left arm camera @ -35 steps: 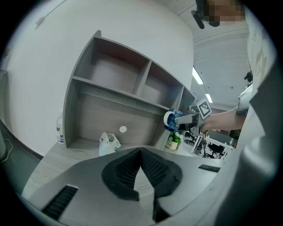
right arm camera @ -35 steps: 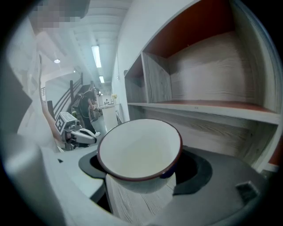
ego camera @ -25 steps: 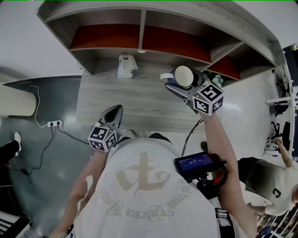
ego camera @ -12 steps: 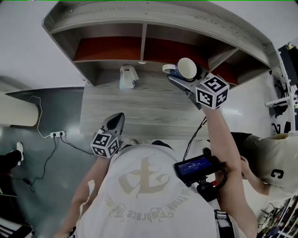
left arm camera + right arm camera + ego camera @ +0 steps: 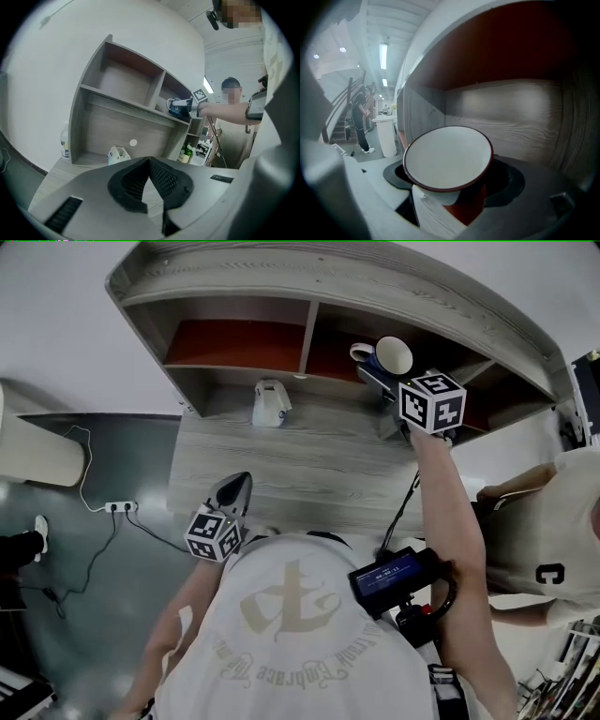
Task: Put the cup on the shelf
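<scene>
a: where's the cup (image 5: 394, 354)?
b: up at the shelf (image 5: 319, 277), in the mouth of the upper right compartment, just right of the divider. it's tipped over, white inside facing back toward the person, dark rim, handle sticking out left.
a: sitting on the shelf board?
b: can't tell. it's low over the board, contact not visible.
a: right gripper (image 5: 382, 371)?
b: jaws spread wide and clamped on the cup's body from both sides. arm reached far up, marker cube just near of the cup.
a: left gripper (image 5: 230, 493)?
b: low at the near edge of the desk (image 5: 309, 456), pads pressed together, nothing in them. well apart from the cup.
a: anything else on the desk?
b: small white object (image 5: 270, 404) at the far side, under the left compartment. left gripper view also shows a bottle (image 5: 64, 143) at the far left and a potted plant (image 5: 186, 152) past the shelf's right end.
a: other stuff?
b: screen device (image 5: 394, 575) on the right forearm, and a second person (image 5: 553, 521) standing at the right.
</scene>
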`<move>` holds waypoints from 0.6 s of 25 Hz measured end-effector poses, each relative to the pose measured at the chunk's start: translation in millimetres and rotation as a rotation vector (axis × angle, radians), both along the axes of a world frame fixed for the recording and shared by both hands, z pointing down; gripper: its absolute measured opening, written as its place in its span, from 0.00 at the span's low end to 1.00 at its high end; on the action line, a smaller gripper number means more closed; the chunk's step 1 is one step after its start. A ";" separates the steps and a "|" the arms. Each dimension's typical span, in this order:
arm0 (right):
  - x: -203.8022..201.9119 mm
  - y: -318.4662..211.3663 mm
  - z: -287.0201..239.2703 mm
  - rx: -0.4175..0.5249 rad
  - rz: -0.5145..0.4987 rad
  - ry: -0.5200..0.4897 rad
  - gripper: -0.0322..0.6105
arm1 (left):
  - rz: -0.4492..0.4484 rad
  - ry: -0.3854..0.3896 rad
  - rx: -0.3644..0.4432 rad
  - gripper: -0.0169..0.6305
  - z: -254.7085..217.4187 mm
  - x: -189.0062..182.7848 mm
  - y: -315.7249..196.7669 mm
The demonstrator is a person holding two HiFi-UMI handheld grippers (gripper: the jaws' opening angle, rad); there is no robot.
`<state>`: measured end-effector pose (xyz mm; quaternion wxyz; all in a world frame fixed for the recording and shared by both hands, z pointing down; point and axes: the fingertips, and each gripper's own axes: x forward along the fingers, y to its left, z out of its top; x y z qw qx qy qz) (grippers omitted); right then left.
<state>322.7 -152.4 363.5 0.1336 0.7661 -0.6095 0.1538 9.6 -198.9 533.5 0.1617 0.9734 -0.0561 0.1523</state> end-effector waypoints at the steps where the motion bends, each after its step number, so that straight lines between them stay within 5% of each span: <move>1: 5.1 -2.4 1.3 -0.005 0.010 -0.002 0.70 | -0.006 -0.002 0.000 0.03 0.2 0.0 -1.6; 15: 38.2 -23.7 14.0 -0.036 0.040 -0.027 0.70 | -0.046 -0.029 -0.009 0.03 6.9 4.3 -12.9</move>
